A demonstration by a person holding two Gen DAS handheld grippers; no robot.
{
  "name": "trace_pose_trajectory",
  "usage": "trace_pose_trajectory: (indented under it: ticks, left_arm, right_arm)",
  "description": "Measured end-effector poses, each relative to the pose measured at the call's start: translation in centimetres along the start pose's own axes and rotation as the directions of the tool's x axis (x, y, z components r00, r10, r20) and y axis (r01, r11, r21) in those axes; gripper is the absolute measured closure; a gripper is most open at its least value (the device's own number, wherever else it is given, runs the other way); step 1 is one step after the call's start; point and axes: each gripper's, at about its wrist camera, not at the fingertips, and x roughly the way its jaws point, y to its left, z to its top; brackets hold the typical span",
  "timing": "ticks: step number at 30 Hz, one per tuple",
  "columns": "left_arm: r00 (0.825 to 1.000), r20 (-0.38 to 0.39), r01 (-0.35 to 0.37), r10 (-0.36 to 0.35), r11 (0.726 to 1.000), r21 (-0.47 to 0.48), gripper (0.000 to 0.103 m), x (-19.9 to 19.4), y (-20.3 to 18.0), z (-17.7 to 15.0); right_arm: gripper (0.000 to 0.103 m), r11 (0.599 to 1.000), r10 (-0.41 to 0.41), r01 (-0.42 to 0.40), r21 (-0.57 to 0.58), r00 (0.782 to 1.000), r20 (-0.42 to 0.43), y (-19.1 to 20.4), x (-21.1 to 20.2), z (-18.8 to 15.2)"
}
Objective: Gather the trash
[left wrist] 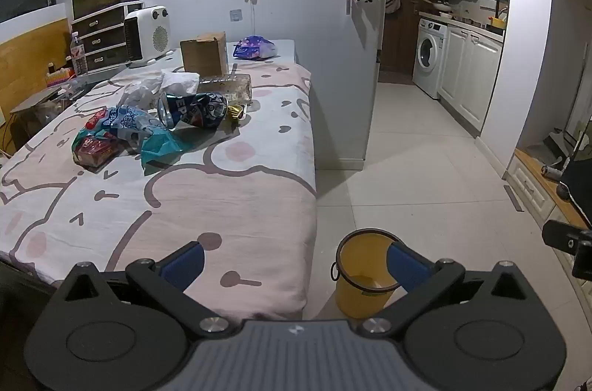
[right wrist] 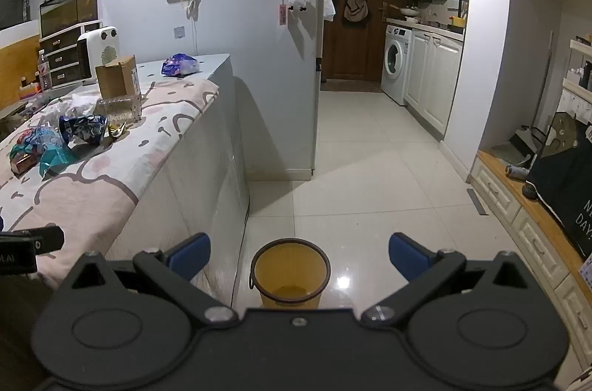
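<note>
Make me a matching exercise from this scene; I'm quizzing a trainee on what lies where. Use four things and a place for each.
Things:
1. crushed can
2. yellow bin
3. cardboard box
4. washing machine

Places:
A. on the floor beside the bed
B. under the kitchen counter
C. on the bed, among the wrappers
D. upright at the far end of the bed, behind the clear plastic tray

Pairs: 1-C, 2-A, 3-D, 4-B
</note>
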Motion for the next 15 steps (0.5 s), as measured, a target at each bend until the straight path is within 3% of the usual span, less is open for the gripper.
trace_pose_trajectory:
  ticks: [15]
  left_arm:
    - [1.0,-0.001,0.003,-0.003,1.0,-0.003,0.0,0.01,0.01,0.01]
  right_arm:
    - [0.0,1.0,0.0,0.0,0.002,1.0,0.0,0.0,0.02,-0.06]
